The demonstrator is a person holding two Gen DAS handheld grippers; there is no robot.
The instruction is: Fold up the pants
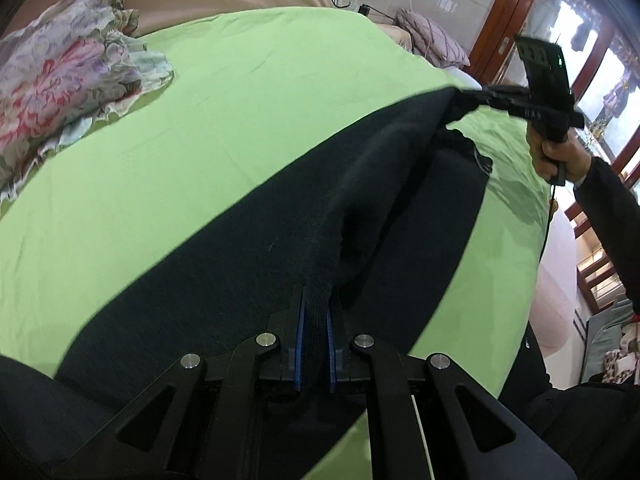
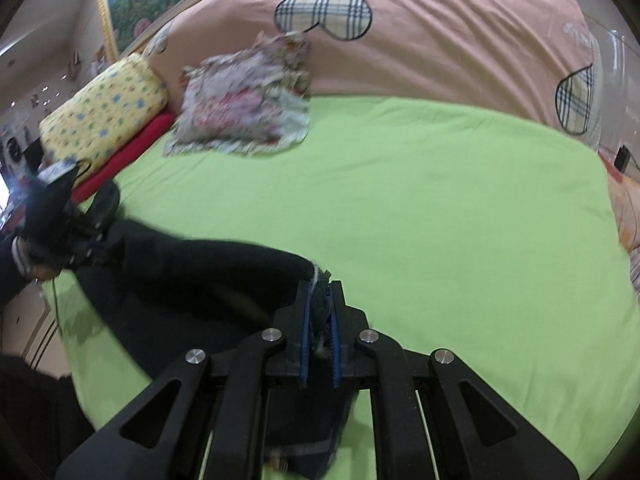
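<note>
We hold the pants [image 1: 280, 240] stretched between both tongs, left gripper [image 1: 316, 312] and right gripper [image 2: 320, 304] each clamped on cloth; folding looks barely begun.

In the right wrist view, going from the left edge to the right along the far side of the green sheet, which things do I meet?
Yellow patterned pillow → floral cloth → pink duvet with plaid hearts, which reaches to the right edge.
</note>
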